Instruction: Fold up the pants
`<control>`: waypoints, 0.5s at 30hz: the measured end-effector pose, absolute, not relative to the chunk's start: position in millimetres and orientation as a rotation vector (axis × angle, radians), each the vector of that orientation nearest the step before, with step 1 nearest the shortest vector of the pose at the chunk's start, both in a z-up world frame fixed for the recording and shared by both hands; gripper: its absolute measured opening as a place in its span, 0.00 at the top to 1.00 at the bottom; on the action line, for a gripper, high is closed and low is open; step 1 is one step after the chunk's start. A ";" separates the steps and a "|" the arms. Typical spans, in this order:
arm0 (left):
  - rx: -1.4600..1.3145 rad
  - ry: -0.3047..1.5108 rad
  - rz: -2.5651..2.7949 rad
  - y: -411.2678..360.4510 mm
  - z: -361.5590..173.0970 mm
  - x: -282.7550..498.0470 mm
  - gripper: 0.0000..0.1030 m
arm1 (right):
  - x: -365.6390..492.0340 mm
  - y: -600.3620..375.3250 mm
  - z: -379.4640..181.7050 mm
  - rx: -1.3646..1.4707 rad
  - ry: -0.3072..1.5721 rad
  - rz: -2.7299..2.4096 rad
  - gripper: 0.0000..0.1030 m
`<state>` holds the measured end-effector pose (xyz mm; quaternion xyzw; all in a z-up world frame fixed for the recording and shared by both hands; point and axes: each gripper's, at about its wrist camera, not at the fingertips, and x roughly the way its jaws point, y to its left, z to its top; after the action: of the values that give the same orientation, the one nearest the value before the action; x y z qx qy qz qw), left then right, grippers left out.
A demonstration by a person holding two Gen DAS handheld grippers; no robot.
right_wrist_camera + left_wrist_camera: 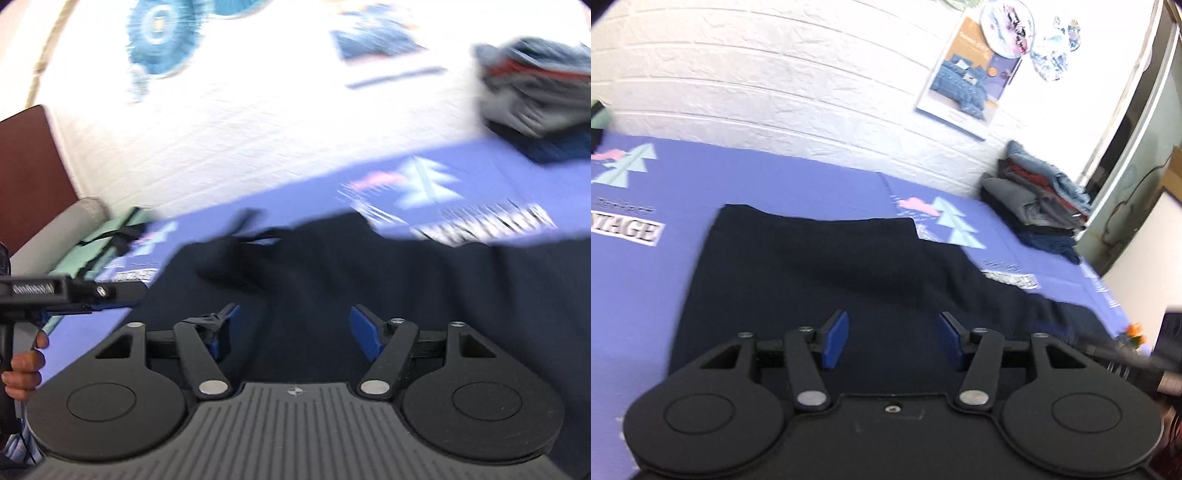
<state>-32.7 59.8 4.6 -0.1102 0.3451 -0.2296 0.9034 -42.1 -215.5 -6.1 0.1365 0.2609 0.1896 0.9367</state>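
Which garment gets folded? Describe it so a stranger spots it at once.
Start at the purple printed bedsheet below the white brick wall. The flat dark navy pants lie mid-bed, spread out alone, unlike the stacked pile of folded clothes at the far corner.

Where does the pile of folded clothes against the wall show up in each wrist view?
Left wrist: pile of folded clothes right of centre, at the far end of the bed by the white brick wall.
Right wrist: same pile, blurred, in the upper right corner.
Shared landmark: the dark pants on the purple sheet.
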 end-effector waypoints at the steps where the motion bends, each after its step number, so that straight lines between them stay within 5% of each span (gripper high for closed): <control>1: -0.222 0.738 -0.471 61.5 0.3 -33.0 0.00 | -34.2 -206.4 -4.6 0.262 0.528 0.420 0.00; 15: 0.010 0.826 -0.637 25.2 -41.4 -44.6 0.00 | 92.4 -165.1 -41.4 0.247 0.697 0.474 0.06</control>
<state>-44.6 25.2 -41.4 0.0046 0.3944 -0.3043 0.8671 92.4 -165.1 -41.4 0.1198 0.3374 0.2297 0.9050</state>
